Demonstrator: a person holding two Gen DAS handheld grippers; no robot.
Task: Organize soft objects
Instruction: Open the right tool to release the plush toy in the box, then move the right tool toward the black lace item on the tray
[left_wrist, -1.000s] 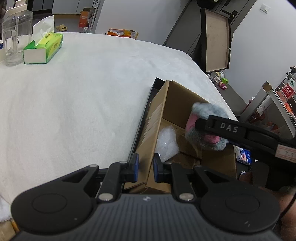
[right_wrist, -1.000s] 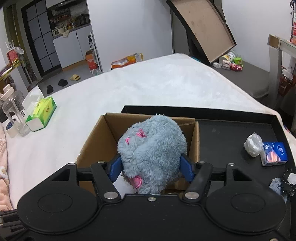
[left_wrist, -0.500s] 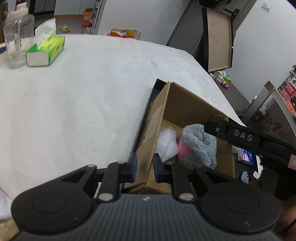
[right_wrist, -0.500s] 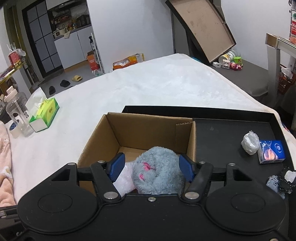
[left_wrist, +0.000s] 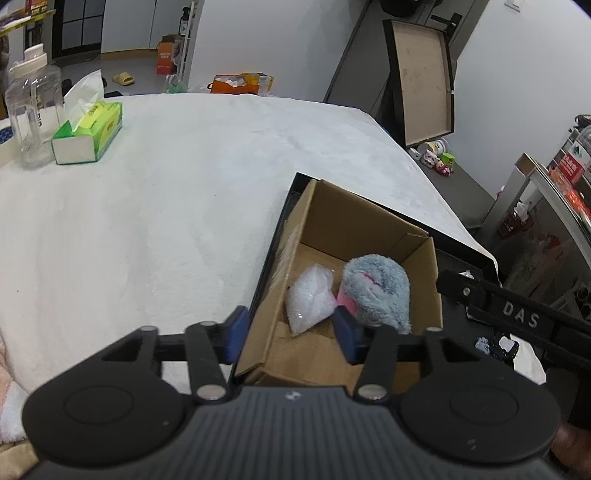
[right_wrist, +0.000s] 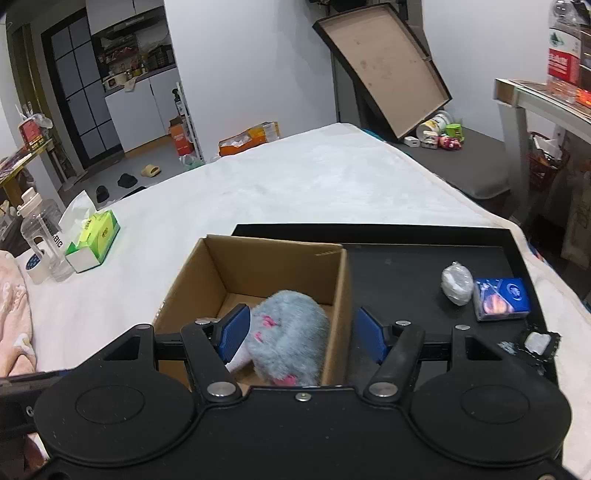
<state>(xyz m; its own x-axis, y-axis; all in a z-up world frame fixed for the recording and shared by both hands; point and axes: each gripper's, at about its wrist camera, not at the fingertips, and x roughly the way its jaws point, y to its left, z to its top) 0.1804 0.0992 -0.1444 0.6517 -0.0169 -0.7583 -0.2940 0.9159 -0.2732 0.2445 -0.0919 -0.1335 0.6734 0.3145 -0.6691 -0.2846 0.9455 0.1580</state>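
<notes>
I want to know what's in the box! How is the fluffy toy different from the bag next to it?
The plush toy is grey-blue with pink bits; the bag is whitish and see-through. The toy is furry and rounded; the bag is smooth, crinkly plastic. The toy looks bigger than the bag. Both lie side by side in the cardboard box, and neither is being held.
</notes>
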